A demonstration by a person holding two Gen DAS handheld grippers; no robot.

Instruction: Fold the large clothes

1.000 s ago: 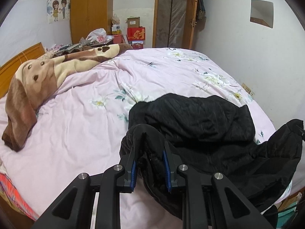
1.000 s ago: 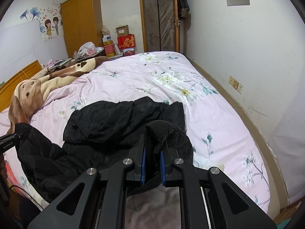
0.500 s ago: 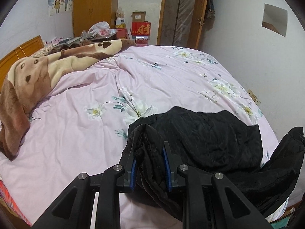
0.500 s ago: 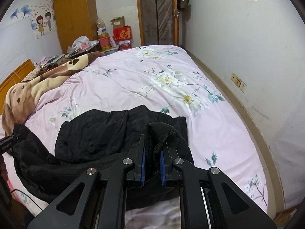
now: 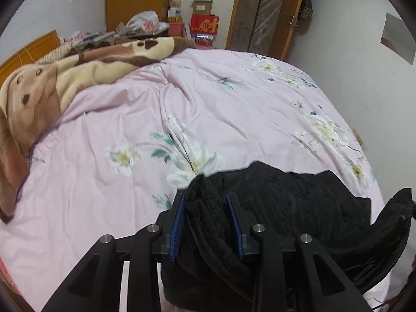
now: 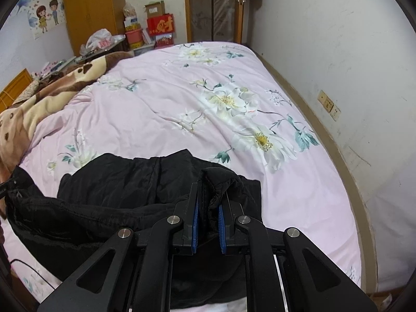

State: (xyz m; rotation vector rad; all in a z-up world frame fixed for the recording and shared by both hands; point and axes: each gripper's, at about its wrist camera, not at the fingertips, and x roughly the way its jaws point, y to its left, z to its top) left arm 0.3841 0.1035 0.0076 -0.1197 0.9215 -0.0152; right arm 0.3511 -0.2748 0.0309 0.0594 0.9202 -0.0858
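Observation:
A black padded jacket [image 5: 299,200] lies bunched at the near edge of a bed with a pink floral duvet [image 5: 182,109]. My left gripper [image 5: 205,208] is shut on a thick fold at the jacket's left end. My right gripper [image 6: 209,197] is shut on a fold at the jacket's right end; the jacket [image 6: 117,189] spreads to its left. Both ends are lifted a little, and the middle sags between them. The jacket's lower part hangs behind the grippers' frames, hidden.
A brown and cream blanket [image 5: 52,85] lies along the bed's left side. A wall [image 6: 338,65] with sockets runs close along the bed's right edge. A wooden wardrobe [image 6: 88,10], boxes and a door stand beyond the bed's far end.
Both grippers have moved forward over the bed with the jacket held in them. The jacket now sits lower in both views and more of the duvet shows beyond it.

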